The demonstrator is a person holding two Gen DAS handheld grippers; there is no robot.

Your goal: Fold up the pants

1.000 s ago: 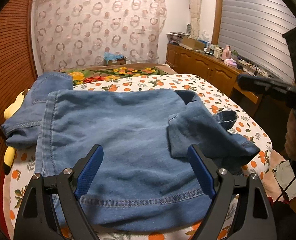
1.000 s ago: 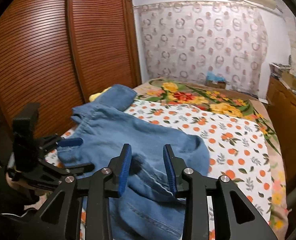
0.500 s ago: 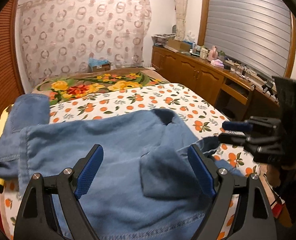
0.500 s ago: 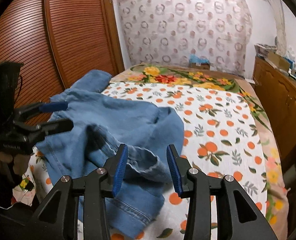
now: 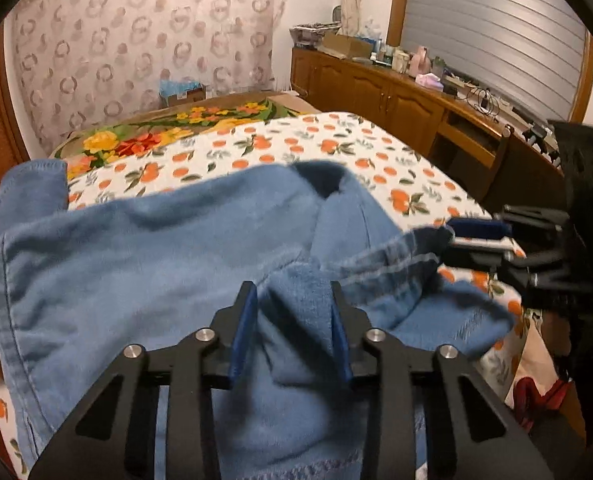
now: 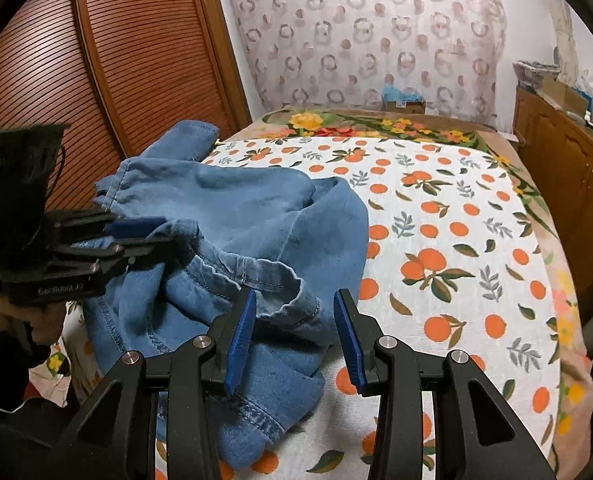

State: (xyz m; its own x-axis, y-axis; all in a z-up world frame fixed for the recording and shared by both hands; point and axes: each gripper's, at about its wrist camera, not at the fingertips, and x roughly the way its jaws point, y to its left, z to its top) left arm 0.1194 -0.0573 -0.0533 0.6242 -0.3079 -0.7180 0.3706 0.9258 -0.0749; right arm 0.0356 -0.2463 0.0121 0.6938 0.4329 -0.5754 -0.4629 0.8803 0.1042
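Observation:
Blue denim pants [image 5: 168, 264] lie rumpled on the bed; they also show in the right wrist view [image 6: 232, 216]. My left gripper [image 5: 292, 312] has narrowed around a raised fold of denim, which sits between the blue pads; it also shows in the right wrist view [image 6: 152, 236] at the pants' waistband. My right gripper [image 6: 292, 312] is open, its jaws on either side of the waistband edge; it also shows in the left wrist view [image 5: 468, 236] at the hem of the fabric.
The bed carries an orange-print sheet [image 6: 448, 240] with a floral blanket [image 6: 376, 126] at its head. A slatted wooden wardrobe [image 6: 96, 64] stands on one side. A wooden sideboard [image 5: 396, 96] with clutter stands on the other.
My left gripper has narrowed from wide open onto a fold of denim. Both grippers have come closer to the near edge of the pants, and the fabric has bunched up.

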